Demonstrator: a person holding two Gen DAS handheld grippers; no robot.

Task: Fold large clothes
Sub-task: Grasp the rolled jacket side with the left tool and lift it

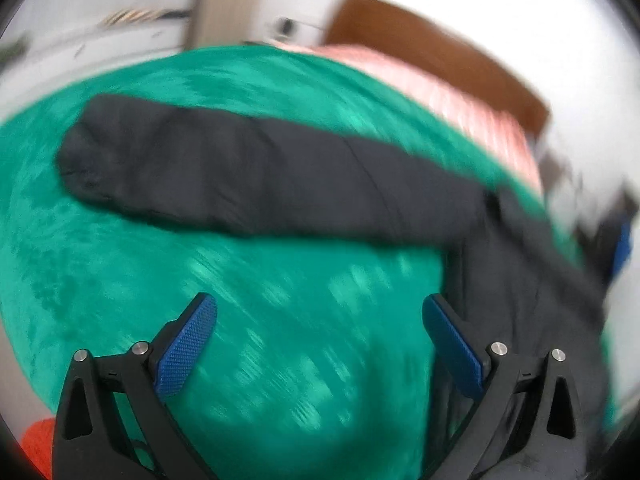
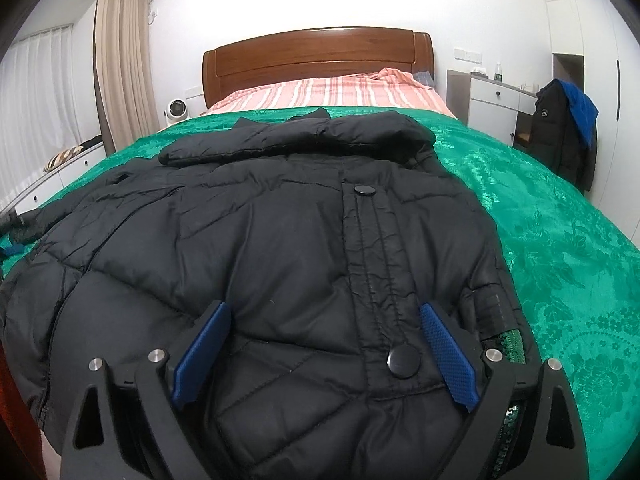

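Note:
A black padded jacket (image 2: 280, 240) lies spread on a green bedspread (image 2: 560, 240), collar toward the headboard, its snap placket running down the middle. My right gripper (image 2: 324, 312) hovers over the jacket's lower front, its blue pads wide apart and not pressing on the fabric. In the blurred left wrist view one sleeve of the jacket (image 1: 248, 172) stretches out across the green bedspread (image 1: 280, 340). My left gripper (image 1: 320, 308) stands open above bare bedspread, below that sleeve, with the jacket's body just beside its right finger (image 1: 452, 344).
A wooden headboard (image 2: 316, 60) and striped pink sheet (image 2: 332, 94) lie beyond the jacket. A white dresser (image 2: 492, 100) and a chair with dark and blue clothes (image 2: 568, 132) stand at the right. Curtains (image 2: 120, 60) hang at the left. An orange thing (image 1: 38, 440) shows at the left view's bottom corner.

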